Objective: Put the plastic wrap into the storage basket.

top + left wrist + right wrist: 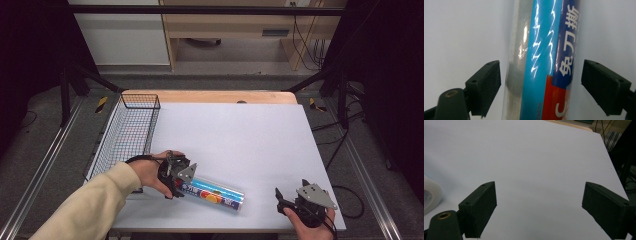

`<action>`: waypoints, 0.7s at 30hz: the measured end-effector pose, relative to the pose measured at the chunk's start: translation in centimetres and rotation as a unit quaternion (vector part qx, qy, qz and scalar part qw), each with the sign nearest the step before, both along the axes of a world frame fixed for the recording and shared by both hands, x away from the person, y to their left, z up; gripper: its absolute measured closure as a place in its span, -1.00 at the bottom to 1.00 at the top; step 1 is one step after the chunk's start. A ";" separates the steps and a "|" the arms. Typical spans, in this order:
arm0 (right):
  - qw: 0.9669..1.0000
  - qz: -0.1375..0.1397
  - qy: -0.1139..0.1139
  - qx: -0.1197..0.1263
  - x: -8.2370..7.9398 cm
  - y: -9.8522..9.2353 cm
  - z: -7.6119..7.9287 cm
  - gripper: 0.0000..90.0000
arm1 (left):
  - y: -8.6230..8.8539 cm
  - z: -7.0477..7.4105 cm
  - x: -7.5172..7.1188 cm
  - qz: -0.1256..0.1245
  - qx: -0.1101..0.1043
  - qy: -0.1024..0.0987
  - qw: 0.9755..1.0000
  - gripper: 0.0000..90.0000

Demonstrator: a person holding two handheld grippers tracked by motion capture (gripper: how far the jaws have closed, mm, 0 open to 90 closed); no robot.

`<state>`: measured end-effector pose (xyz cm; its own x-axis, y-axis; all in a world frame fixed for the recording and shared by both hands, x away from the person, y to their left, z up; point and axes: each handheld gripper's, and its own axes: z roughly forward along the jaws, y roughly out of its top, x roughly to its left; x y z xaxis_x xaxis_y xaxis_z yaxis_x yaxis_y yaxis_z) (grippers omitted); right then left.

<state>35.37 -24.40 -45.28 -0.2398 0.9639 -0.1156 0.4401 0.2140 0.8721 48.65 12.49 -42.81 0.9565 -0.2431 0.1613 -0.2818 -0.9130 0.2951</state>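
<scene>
A long roll in a clear and blue wrapper with red print (216, 194) lies flat near the table's front edge, running from left to right. My left gripper (182, 184) is over the roll's left end. In the left gripper view the roll (541, 47) runs up between the two jaws, and my left gripper (540, 72) is open with a gap on each side of the roll. My right gripper (291, 189) is held at the front right, apart from the roll. It stands open (539, 195) over bare white table. A white rounded end (429, 195) shows at the left edge of the right gripper view.
A black wire basket (127, 131) stands along the left side of the white table top (240, 132). A strip of wooden edge (210, 96) runs along the far side. Dark frame posts and cables stand beyond the table.
</scene>
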 end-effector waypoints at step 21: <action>1.000 0.003 0.003 -0.002 0.1 0.1 -0.1 -0.71 | -0.3 -1.4 0.4 -0.003 0.009 0.011 1.000 -0.51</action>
